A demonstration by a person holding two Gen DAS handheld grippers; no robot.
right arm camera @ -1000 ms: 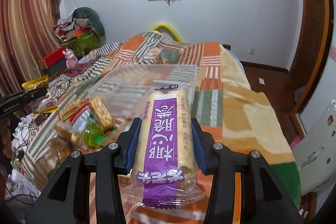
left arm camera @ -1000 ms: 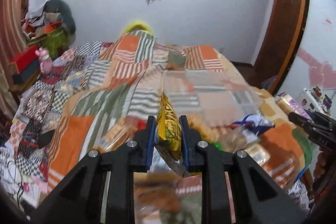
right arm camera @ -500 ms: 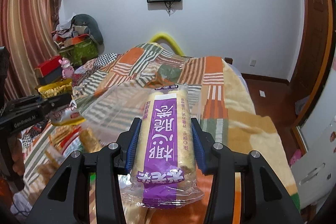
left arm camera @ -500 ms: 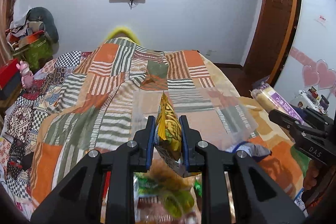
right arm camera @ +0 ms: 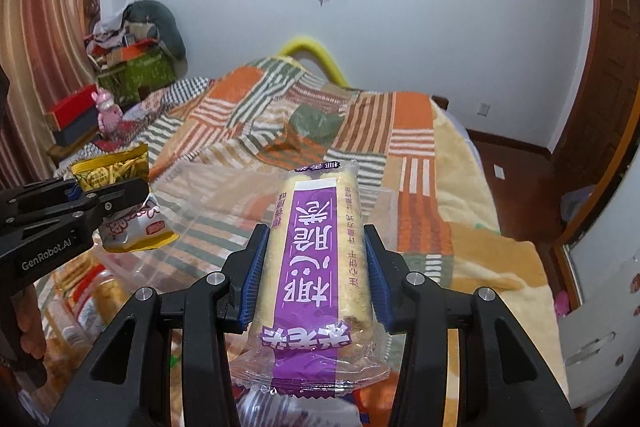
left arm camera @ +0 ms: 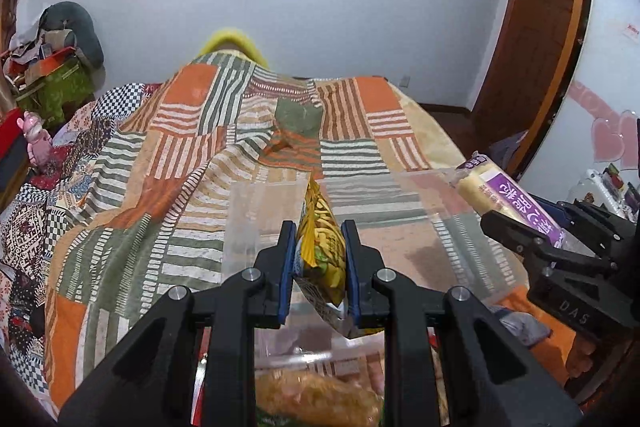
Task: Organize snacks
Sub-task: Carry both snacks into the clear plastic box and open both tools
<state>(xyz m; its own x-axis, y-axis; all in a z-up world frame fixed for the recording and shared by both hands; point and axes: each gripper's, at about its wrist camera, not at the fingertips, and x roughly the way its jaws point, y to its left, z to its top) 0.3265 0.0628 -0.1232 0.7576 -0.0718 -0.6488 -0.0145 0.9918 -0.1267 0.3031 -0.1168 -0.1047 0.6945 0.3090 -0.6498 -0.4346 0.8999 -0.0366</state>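
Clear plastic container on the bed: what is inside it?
The clear container looks empty; the patchwork blanket shows through it. Both tongs hold snacks above it: yellow packet, purple-labelled roll. Its near end is hidden.

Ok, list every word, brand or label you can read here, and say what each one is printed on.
"GenRobot.AI": on the left gripper body, right wrist view.
"DAS": on the right gripper body, left wrist view.
Large Chinese characters on the purple-labelled snack roll: seen upside down, I cannot transcribe them with confidence; the fine print beside them is too small.
Print on the yellow snack packet: creased and too small to read.
Nothing else is legible.
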